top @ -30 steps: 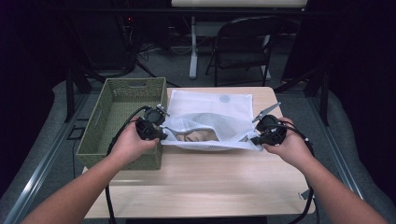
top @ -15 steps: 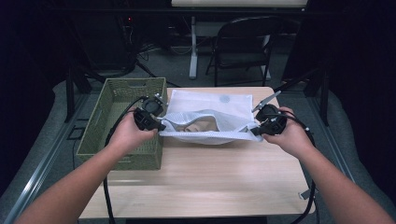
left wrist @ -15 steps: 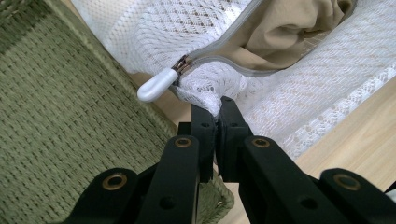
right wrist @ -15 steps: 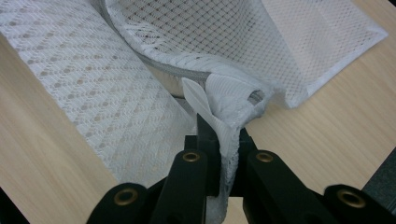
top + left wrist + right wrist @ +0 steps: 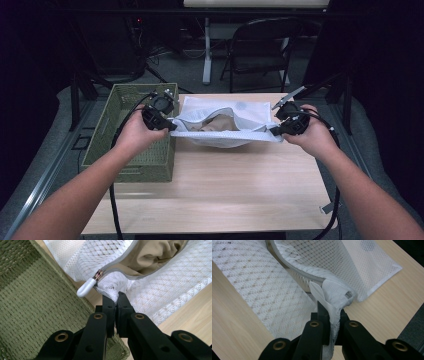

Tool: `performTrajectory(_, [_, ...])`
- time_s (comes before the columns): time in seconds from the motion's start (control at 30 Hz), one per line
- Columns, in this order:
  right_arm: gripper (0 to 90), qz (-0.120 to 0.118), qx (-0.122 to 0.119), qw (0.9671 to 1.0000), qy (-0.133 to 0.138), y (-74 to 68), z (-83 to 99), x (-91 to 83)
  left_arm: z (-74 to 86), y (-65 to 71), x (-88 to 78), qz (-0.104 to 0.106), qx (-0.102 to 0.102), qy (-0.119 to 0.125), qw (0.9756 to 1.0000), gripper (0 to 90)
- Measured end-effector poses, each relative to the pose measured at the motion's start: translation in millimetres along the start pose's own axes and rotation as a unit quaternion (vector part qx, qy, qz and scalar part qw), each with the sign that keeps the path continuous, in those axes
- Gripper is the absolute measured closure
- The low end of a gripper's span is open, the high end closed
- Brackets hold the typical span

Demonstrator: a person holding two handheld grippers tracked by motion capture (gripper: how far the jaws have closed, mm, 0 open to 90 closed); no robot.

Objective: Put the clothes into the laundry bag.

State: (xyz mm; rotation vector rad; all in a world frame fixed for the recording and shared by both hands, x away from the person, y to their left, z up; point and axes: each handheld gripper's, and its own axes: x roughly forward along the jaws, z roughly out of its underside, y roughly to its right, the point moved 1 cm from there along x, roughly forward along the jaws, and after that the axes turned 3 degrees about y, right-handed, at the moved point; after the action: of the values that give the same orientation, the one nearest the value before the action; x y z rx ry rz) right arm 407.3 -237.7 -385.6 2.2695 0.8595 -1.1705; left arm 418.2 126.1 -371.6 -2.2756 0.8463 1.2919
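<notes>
Already the tan garment sits inside the white mesh bag, which hangs just above the worktop with left tongs and right tongs clamped on its corners, zipper seemingly yet unclosed

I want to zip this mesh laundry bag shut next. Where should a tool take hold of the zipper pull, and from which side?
Grip the white zipper pull by its rounded free tab, coming from the green basket side. It sticks out clear of the mesh bag at the left tool end of the open zipper, so probably nothing blocks the pinch.
</notes>
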Motion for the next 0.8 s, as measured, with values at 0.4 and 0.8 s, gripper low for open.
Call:
performTrajectory(0.4, [88.2, 0.017, 0.002, 0.9998, 0.014, 8.4, -11.2, -16.4, -15.9, -0.4, -17.7, -0.007, 0.000, 0.018, 0.9998, 87.6])
performTrajectory(0.8, [88.2, 0.033, -0.003, 0.9992, 0.024, 13.2, -22.6, -35.1, -25.6, -2.2, -32.4, -0.010, -0.005, 0.038, 0.9992, 87.6])
